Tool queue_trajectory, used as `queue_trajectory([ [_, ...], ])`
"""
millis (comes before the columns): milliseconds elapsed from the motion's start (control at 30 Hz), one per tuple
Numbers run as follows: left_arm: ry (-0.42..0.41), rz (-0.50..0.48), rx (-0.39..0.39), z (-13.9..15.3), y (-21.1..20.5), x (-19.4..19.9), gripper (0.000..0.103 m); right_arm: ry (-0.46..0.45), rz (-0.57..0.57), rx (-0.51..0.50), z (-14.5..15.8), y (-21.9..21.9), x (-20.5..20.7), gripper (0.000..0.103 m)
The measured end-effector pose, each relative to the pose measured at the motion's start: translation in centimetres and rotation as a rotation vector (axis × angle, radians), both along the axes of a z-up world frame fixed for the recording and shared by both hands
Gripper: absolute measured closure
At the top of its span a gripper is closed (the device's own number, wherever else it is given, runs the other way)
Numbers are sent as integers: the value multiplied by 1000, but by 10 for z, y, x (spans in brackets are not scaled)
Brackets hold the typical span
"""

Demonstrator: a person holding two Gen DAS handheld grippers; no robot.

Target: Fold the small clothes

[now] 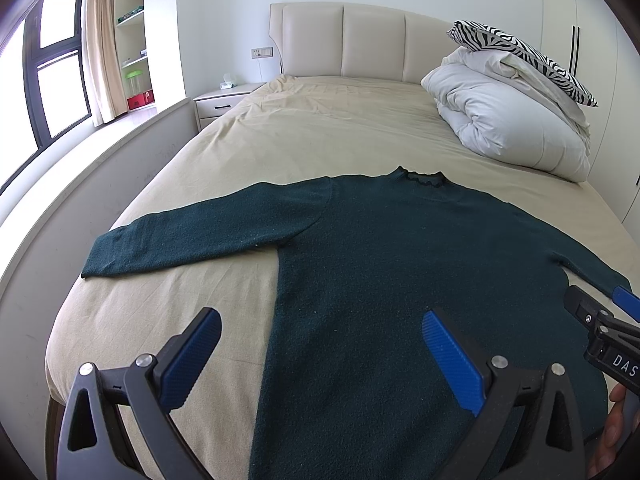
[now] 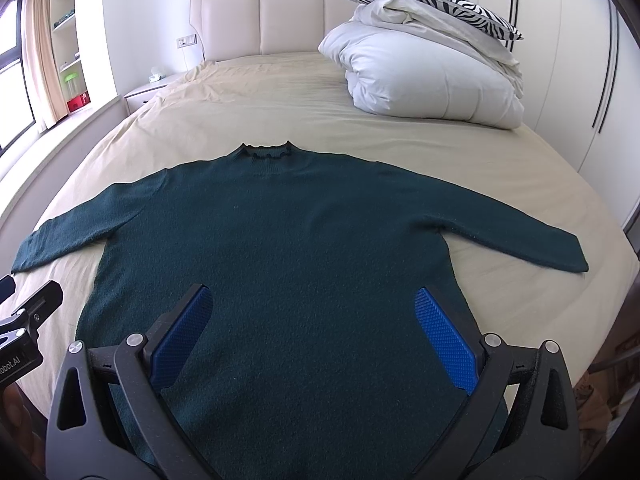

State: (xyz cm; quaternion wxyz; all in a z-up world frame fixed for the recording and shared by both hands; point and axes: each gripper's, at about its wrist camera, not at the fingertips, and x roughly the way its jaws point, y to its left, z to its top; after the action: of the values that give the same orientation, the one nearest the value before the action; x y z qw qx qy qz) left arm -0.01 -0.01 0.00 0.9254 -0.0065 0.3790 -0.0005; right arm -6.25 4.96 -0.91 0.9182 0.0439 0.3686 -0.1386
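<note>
A dark green sweater [image 2: 280,240] is laid flat on the beige sheet of the bed [image 2: 280,92], front down or up cannot be told, with nothing yet folded. Its long axis runs from the hem nearest the cameras to the ruffled collar [image 2: 265,151], which points toward the headboard [image 2: 260,16]; both sleeves are spread out sideways. The left gripper [image 1: 320,364] and the right gripper [image 2: 314,338] are held above the hem, each with jaws wide apart and nothing grasped. Trouble is judged likely if only the top knit layer is pinched, so that the layers separate, or if the two sides are lifted unevenly and the fold is skewed. The folded white duvet [image 2: 432,80] lies well apart.
</note>
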Motion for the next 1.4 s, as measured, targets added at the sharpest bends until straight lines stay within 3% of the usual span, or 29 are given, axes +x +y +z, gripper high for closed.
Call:
queue_trajectory([
  [700, -1, 5, 3, -3, -3, -1, 0, 13, 10, -3, -5, 3, -2, 0],
  [1000, 10, -24, 4, -17, -19, 10, 0, 15, -16, 25, -11, -21, 4, 0],
  [1100, 27, -43, 59, -28, -32, 18, 0, 4, -64, 56, -13, -53, 5, 0],
  [1233, 54, -92, 31, -37, -45, 33, 0, -36, -160, 160, -19, -130, -2, 0],
  [1367, 84, -140, -57, -45, -56, 58, 0, -92, -357, 384, -45, -253, -21, 1],
  [1400, 85, -137, -62, -47, -60, 64, 0, -106, -404, 441, -53, -278, -27, 5],
])
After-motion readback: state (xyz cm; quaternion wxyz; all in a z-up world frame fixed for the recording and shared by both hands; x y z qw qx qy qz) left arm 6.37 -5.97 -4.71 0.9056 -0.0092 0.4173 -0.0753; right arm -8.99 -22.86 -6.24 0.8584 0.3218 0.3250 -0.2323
